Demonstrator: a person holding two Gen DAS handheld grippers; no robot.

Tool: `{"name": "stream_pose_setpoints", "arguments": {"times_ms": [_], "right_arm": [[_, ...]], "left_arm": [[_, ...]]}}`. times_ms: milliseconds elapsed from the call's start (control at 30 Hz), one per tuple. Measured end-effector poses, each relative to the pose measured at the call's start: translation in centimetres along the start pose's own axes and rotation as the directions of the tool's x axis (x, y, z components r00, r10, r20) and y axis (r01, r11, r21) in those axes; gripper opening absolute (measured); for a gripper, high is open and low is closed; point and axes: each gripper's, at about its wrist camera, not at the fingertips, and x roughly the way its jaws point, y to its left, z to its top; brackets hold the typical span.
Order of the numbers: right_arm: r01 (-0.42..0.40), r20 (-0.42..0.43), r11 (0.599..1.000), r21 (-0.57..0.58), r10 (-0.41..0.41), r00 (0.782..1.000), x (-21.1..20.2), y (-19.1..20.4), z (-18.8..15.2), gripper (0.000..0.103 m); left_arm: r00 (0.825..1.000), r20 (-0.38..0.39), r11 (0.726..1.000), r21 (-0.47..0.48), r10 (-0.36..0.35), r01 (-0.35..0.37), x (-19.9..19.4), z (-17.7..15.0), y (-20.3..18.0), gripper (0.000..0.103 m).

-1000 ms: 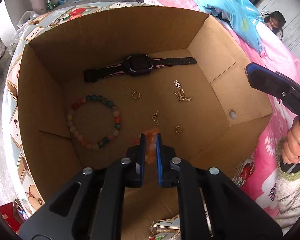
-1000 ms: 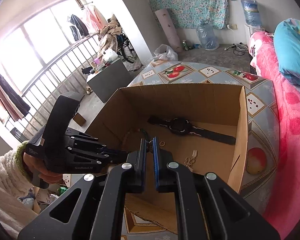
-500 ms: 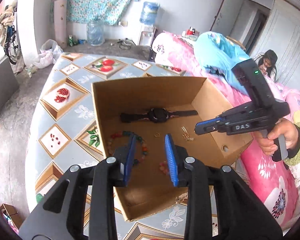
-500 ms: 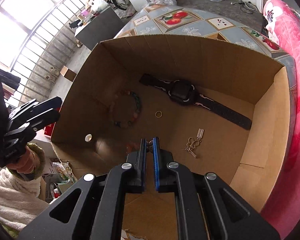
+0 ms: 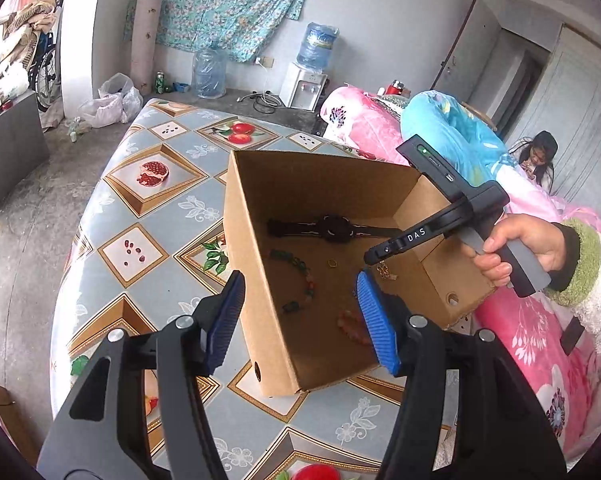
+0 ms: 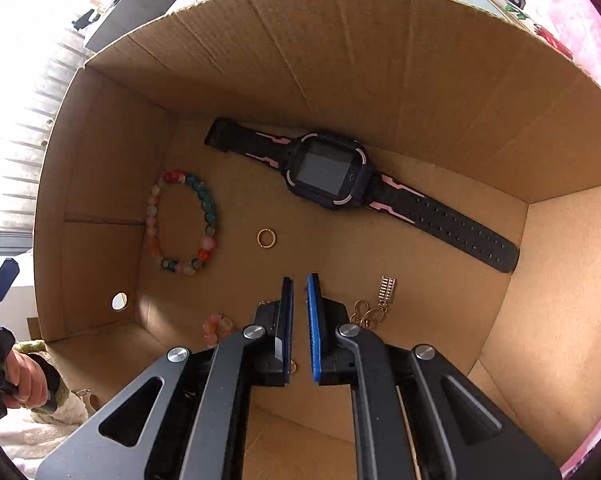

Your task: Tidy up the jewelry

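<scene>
An open cardboard box (image 5: 244, 240) (image 6: 340, 60) holds a black watch (image 6: 328, 172) (image 5: 334, 230), a beaded bracelet (image 6: 208, 208) (image 5: 300, 264), a gold ring (image 6: 267, 246) (image 5: 332, 263), a gold charm (image 6: 370, 312) and a small pink bead piece (image 6: 218, 326) (image 5: 350, 322). My left gripper (image 5: 300, 284) hangs above the box's near corner, its jaws opening with nothing between them. My right gripper (image 6: 299, 280) (image 5: 367, 258) points down inside the box, between the bead piece and the charm. It is shut to a narrow slit and nothing shows pinched in it.
The box stands on a table with a fruit-patterned cloth (image 5: 148, 208). A bed with pink bedding (image 5: 540, 340) runs along the right, and a person (image 5: 538, 156) sits at its far end. A hand (image 5: 512, 248) holds the right gripper over the box's right wall.
My left gripper rose back out of the box and spread its jaws, leaving the pink bead piece on the box floor. My right gripper tipped down and sank into the box, staying shut.
</scene>
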Motion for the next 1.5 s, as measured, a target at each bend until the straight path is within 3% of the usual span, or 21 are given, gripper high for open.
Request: {"name": "stream_pose_setpoints", "arguments": {"times_ms": [133, 233, 333, 433, 533, 667, 833, 900, 967, 1067, 1267, 1500], "right_arm": [[-0.019, 0.062, 1.0, 0.002, 0.018, 0.998, -1.8, 0.0, -0.9, 0.009], [-0.05, 0.174, 0.999, -0.011, 0.051, 0.983, -5.4, 0.3, -2.8, 0.013], [-0.026, 0.35, 0.999, -0.029, 0.034, 0.936, -10.5, 0.4, -6.1, 0.036], [0.028, 0.486, 1.0, -0.013, -0.018, 0.874, -14.9, 0.0, -10.0, 0.045], [0.023, 0.529, 0.997, 0.076, -0.06, 0.847, -16.4, -2.1, -13.0, 0.051], [-0.033, 0.495, 0.983, 0.183, -0.063, 0.867, -14.5, -6.3, -14.7, 0.051], [-0.163, 0.454, 0.956, 0.246, 0.035, 0.89, -9.9, -8.6, -14.7, 0.051], [-0.191, 0.427, 0.951, 0.243, 0.072, 0.901, -8.3, -8.8, -14.1, 0.045], [-0.135, 0.405, 0.958, 0.252, 0.023, 0.914, -7.4, -8.5, -13.8, 0.03], [-0.103, 0.397, 0.959, 0.264, -0.011, 0.918, -7.5, -8.8, -14.1, 0.018], [-0.088, 0.392, 0.962, 0.258, -0.021, 0.92, -8.1, -7.8, -14.5, 0.019], [-0.107, 0.391, 0.959, 0.262, -0.005, 0.92, -8.5, -6.1, -17.1, 0.022]], "left_arm": [[1.0, -0.014, 1.0, -0.021, -0.008, 0.007, 0.0, -0.2, -0.1, 0.056], [0.999, -0.034, 0.998, -0.055, -0.017, 0.015, 0.1, -0.2, 0.1, 0.056], [0.998, -0.058, 0.996, -0.093, -0.009, 0.003, 0.3, -0.2, 0.8, 0.058], [0.997, -0.079, 0.993, -0.117, 0.007, -0.016, 0.8, -0.1, 1.4, 0.06], [0.993, -0.113, 0.988, -0.149, 0.033, -0.05, 1.9, -0.2, 2.0, 0.061], [0.985, -0.171, 0.974, -0.225, 0.0, -0.039, 3.8, -0.7, 3.0, 0.061], [0.971, -0.231, 0.963, -0.27, -0.061, -0.004, 5.7, -1.0, 2.8, 0.061], [0.969, -0.235, 0.959, -0.282, -0.077, 0.008, 5.9, -1.1, 2.6, 0.061], [0.97, -0.232, 0.96, -0.279, -0.066, -0.001, 6.0, -1.2, 2.2, 0.062], [0.972, -0.229, 0.961, -0.275, -0.05, -0.015, 6.0, -1.2, 1.8, 0.063], [0.975, -0.222, 0.966, -0.256, -0.021, -0.038, 5.6, -0.9, 1.9, 0.063], [0.977, -0.212, 0.968, -0.249, -0.017, -0.037, 4.4, -1.3, 2.5, 0.063]]}}
